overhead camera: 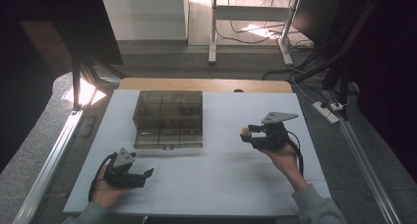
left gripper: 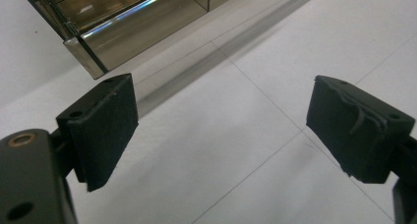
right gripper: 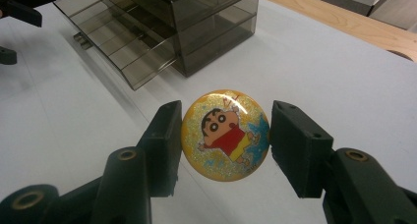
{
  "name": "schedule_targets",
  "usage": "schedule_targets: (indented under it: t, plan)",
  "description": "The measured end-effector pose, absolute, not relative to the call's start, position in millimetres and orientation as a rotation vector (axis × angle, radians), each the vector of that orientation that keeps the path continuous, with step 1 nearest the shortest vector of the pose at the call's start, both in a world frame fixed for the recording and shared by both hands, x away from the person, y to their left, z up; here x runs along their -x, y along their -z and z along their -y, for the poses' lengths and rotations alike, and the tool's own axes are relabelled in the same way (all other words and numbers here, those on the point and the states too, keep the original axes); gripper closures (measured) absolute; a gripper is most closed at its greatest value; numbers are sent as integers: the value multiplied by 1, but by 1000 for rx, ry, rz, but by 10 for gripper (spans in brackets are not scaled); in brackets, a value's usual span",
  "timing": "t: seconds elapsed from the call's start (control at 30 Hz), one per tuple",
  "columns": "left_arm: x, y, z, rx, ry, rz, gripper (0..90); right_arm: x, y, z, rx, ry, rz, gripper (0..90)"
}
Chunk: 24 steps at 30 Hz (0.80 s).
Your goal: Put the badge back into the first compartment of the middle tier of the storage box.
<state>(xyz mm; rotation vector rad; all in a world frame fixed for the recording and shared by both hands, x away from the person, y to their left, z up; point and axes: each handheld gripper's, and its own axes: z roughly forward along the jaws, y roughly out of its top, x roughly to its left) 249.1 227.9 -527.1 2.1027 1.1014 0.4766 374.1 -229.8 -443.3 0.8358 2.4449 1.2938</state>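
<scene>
A round yellow badge (right gripper: 225, 134) with a cartoon child in a red shirt is clamped edge to edge between the pads of my right gripper (right gripper: 223, 145), held above the white table. In the high view the badge (overhead camera: 243, 131) is a small yellow spot at the tip of the right gripper (overhead camera: 248, 134), to the right of the smoky drawer cabinet (overhead camera: 168, 118). My left gripper (overhead camera: 147, 175) rests near the table's front left, jaws wide apart with only bare table between its pads (left gripper: 105, 126). The cabinet's corner (left gripper: 93, 47) lies just beyond them.
The translucent brown cabinet (right gripper: 167, 27) has several shallow drawers, the lower ones pulled out slightly toward the front. A wooden strip (overhead camera: 206, 84) runs along the table's far edge. Cables and a power strip (overhead camera: 327, 112) lie on the floor at the right.
</scene>
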Motion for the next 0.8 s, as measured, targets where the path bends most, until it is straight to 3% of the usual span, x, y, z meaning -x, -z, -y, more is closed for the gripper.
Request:
schedule_targets:
  t: [0.8]
  plan:
    - [-249, 527, -227, -2105, -478, -1101, 125, -370, 442, 209, -780, -1342, -2464, 464]
